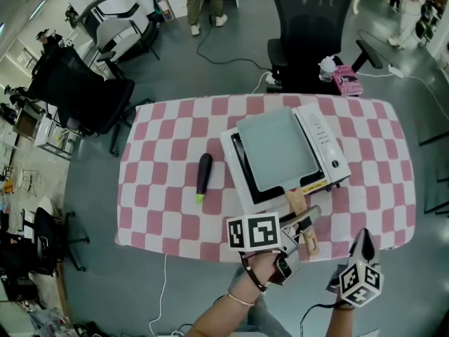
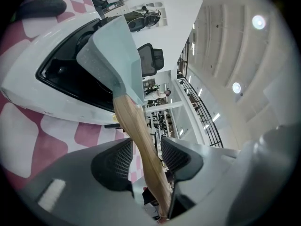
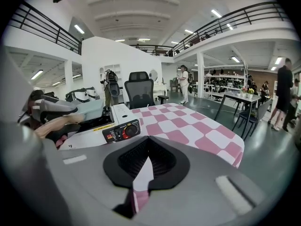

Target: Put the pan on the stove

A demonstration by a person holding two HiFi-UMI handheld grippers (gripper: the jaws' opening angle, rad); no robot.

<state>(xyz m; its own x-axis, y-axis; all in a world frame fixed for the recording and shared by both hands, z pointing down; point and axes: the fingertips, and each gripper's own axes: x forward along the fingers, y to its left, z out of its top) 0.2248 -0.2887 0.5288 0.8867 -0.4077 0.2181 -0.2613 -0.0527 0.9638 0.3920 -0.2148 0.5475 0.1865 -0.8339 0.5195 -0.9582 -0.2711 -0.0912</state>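
A square grey-green pan (image 1: 277, 149) rests on the white portable stove (image 1: 319, 135) in the middle of the checkered table. Its wooden handle (image 1: 300, 213) points toward the table's near edge. My left gripper (image 1: 305, 225) stands around that handle. In the left gripper view the handle (image 2: 136, 131) runs between the pads with a gap on each side, so the left gripper (image 2: 146, 147) is open, with the pan (image 2: 113, 46) and stove (image 2: 42, 95) beyond. My right gripper (image 1: 363, 243) hangs off the near right edge, shut and empty (image 3: 146, 147). The stove's knob (image 3: 126, 131) shows in the right gripper view.
A dark purple eggplant (image 1: 203, 175) lies on the cloth left of the stove. A black office chair (image 1: 309, 20) stands behind the table's far edge, another (image 1: 77, 90) off the left corner. A pink checkered cloth (image 1: 372, 160) covers the table to the right of the stove.
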